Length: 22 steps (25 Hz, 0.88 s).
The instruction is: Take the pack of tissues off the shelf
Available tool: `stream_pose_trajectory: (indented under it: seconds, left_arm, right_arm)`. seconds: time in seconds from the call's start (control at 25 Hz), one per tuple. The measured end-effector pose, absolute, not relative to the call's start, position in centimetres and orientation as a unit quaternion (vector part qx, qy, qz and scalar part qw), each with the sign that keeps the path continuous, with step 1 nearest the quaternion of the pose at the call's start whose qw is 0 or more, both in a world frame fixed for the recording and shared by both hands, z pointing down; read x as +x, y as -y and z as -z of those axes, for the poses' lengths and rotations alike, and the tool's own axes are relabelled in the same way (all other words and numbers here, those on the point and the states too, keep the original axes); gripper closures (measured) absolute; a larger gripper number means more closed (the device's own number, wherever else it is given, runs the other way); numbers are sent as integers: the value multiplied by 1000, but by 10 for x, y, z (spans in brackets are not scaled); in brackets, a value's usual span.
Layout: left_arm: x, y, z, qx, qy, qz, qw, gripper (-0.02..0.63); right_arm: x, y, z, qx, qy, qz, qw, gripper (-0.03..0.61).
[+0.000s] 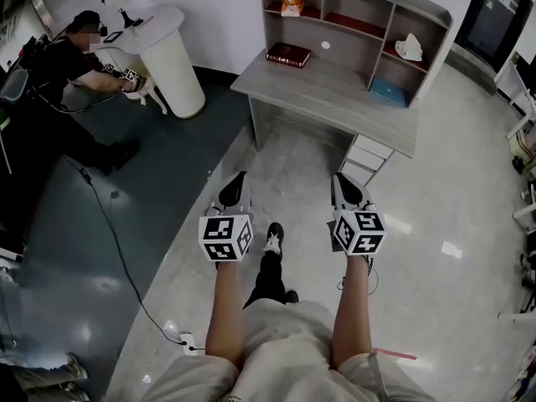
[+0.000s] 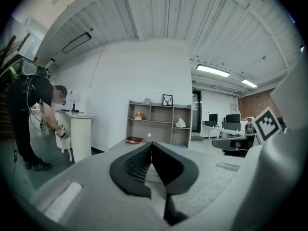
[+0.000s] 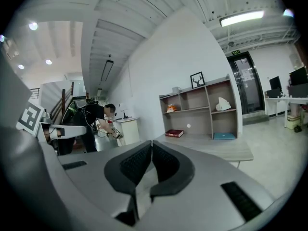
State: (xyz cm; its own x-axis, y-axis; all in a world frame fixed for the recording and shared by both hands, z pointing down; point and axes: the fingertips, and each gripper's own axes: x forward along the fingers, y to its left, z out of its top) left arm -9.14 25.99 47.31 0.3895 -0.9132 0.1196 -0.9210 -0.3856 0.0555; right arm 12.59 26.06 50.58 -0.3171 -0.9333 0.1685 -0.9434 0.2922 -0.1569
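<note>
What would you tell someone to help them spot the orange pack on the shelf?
Find the grey desk by the white wall, then the shelf unit standing on it. The orange pack sits in the upper left compartment, white on top. Nothing else there is orange: the white bundle sits further right, the dark red book on the desktop.

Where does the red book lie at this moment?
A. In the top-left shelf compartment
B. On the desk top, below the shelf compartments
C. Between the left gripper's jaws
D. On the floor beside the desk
B: the red book lies flat on the grey desk top, under the shelf compartment that holds the orange item.
</note>
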Motion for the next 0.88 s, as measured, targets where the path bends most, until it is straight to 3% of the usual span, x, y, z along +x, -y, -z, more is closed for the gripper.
stream_pose_trajectory:
  seconds: [0.88]
  left_arm:
    - [-77, -68, -434, 841, 538, -23, 47, 604]
  right_arm:
    - [104, -69, -467, 564, 820, -76, 61, 563]
